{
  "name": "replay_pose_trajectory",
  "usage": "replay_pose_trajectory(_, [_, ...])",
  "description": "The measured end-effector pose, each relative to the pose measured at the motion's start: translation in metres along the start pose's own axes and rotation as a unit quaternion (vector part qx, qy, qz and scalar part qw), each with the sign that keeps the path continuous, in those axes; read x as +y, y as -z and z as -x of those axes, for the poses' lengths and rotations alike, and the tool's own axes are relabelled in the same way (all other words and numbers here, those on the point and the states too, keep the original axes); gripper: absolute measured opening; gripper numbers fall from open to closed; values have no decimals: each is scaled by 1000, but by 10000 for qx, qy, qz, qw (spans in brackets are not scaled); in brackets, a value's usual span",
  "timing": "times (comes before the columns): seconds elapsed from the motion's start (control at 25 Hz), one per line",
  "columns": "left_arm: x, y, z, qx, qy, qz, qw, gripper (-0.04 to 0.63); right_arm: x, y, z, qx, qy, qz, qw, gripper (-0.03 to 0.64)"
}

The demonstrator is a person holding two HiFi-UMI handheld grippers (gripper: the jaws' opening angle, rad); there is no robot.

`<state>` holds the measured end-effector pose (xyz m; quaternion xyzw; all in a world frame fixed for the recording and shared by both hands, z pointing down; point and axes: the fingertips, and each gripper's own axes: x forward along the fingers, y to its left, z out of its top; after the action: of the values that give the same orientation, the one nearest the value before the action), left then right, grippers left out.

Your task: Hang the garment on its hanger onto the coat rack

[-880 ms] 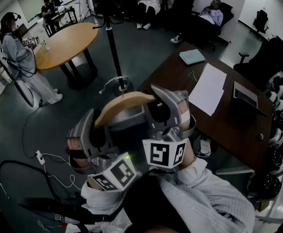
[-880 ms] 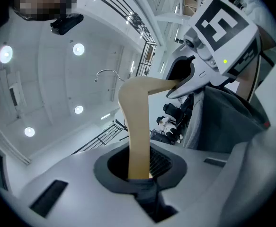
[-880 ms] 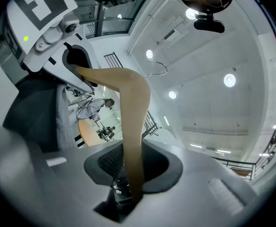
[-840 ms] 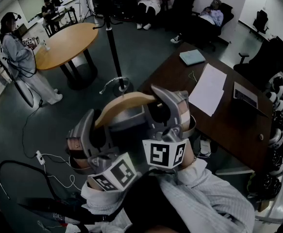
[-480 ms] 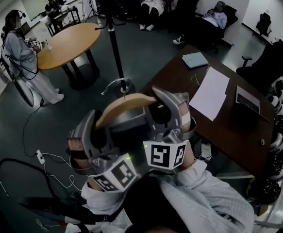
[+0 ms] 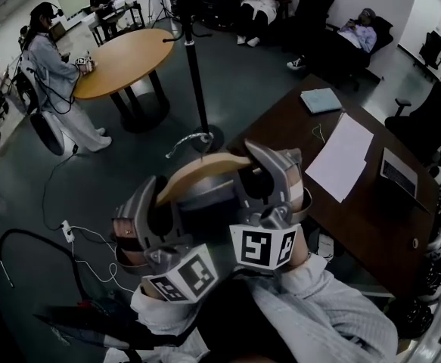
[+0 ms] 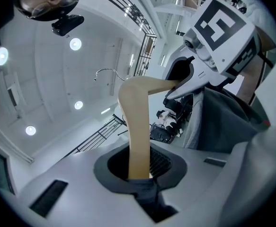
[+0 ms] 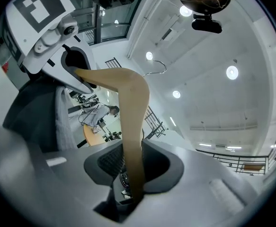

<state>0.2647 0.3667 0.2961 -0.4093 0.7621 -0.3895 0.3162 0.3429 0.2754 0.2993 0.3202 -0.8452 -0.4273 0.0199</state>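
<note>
A curved wooden hanger (image 6: 205,168) with a metal hook (image 6: 185,141) carries a grey garment (image 6: 205,195) and is held up in front of me. My left gripper (image 6: 153,203) is shut on the hanger's left arm, with grey fabric pinched in too. My right gripper (image 6: 269,174) is shut on the right arm. In the left gripper view the wooden hanger (image 7: 137,126) rises out of the left gripper (image 7: 140,174) to the hook (image 7: 110,72). The right gripper view shows the hanger (image 8: 133,126) gripped by the right gripper (image 8: 130,183). The black coat rack (image 6: 197,74) stands beyond the hook.
A dark desk (image 6: 371,203) with papers, a book and a laptop lies to the right. A round wooden table (image 6: 125,63) stands at the back left, a person beside it. More people sit on chairs at the far wall. Cables (image 6: 76,237) trail over the floor at left.
The rack, round table and desk have slid a little right and down in the head view. Both grippers keep the same hold on the hanger.
</note>
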Motion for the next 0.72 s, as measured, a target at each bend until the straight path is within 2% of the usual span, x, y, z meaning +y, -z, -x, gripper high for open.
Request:
replay_pose_trajectory(0.32, [0,42,-34,253,8,42,9997,46,29,5,-49,-80,-212,-55,9997,92])
replay_pose_trajectory(0.52, [12,93,-92,211,132,80,9997,46,58,6,-119,43,-231,-3,9997,94])
replay_pose_trajectory(0.72, [38,149,-165,29,246,117,9996,46,83,-1,-205,202,-68,67,9997,94])
